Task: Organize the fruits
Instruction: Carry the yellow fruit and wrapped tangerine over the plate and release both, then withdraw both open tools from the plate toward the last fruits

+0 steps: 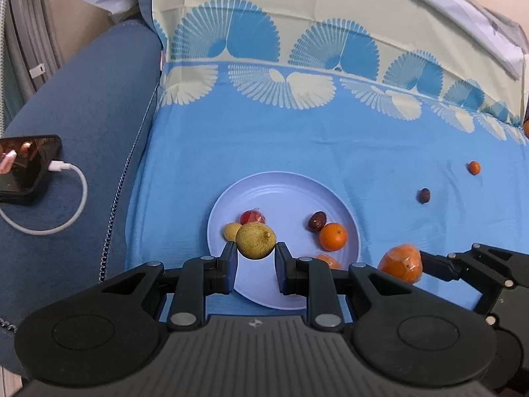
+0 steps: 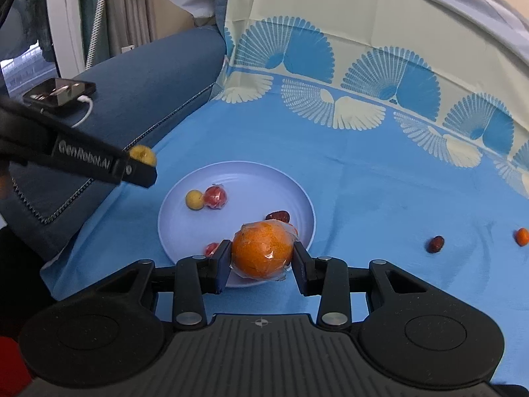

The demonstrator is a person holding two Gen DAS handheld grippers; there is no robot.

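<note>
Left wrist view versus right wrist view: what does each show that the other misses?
Only the left wrist view shows the bare orange lying on the plate, which the wrapped orange hides in the right view, and the left gripper head-on, jaws shut on the yellow-green fruit.

Only the right wrist view shows the right gripper head-on, jaws shut on the wrapped orange.

Both show the lilac plate, the small yellow fruit, the wrapped red fruit, a date on the cloth, and the phone.
</note>
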